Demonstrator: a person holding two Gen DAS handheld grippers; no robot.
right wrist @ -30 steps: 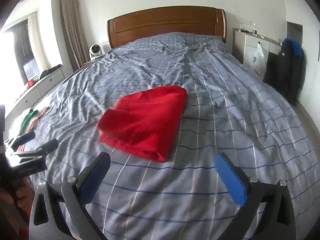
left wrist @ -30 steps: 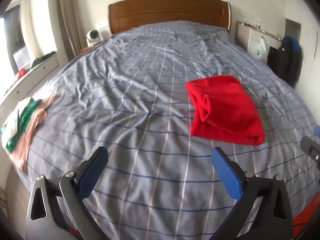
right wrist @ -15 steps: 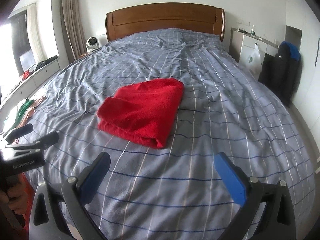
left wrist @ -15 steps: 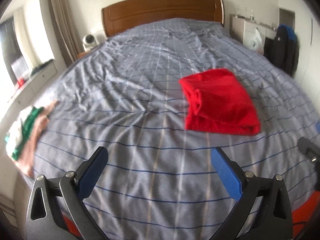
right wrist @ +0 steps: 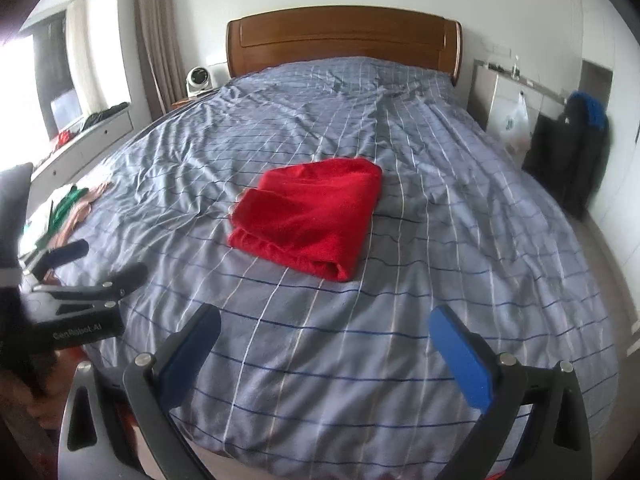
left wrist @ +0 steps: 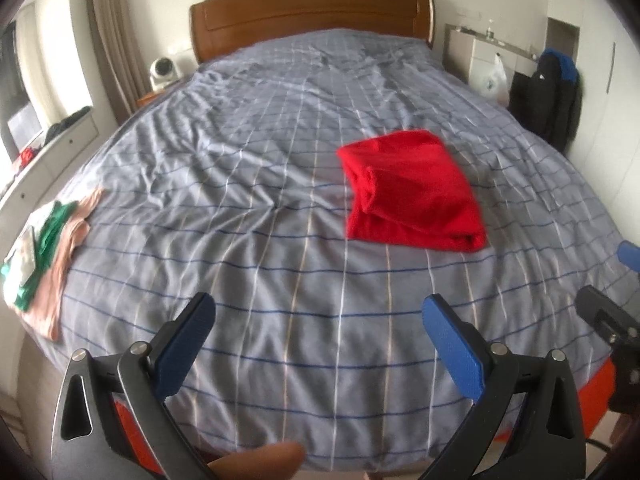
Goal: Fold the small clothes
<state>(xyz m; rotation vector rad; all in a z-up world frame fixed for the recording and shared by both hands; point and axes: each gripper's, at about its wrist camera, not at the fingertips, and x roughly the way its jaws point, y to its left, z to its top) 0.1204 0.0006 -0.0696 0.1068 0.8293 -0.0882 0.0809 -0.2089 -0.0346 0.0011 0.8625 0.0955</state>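
- Red cloth [left wrist: 412, 192] lies folded in the middle of the bed [left wrist: 280, 280].
- I see my left hand-held gripper [left wrist: 320, 344] wide open, holding nothing.
- My right hand-held gripper [right wrist: 326, 350] is wide open too.

Red folded garment [left wrist: 414, 190] on grey-blue bedcover [left wrist: 256, 216] (thin white and dark-blue grid), brown headboard [left wrist: 312, 12].
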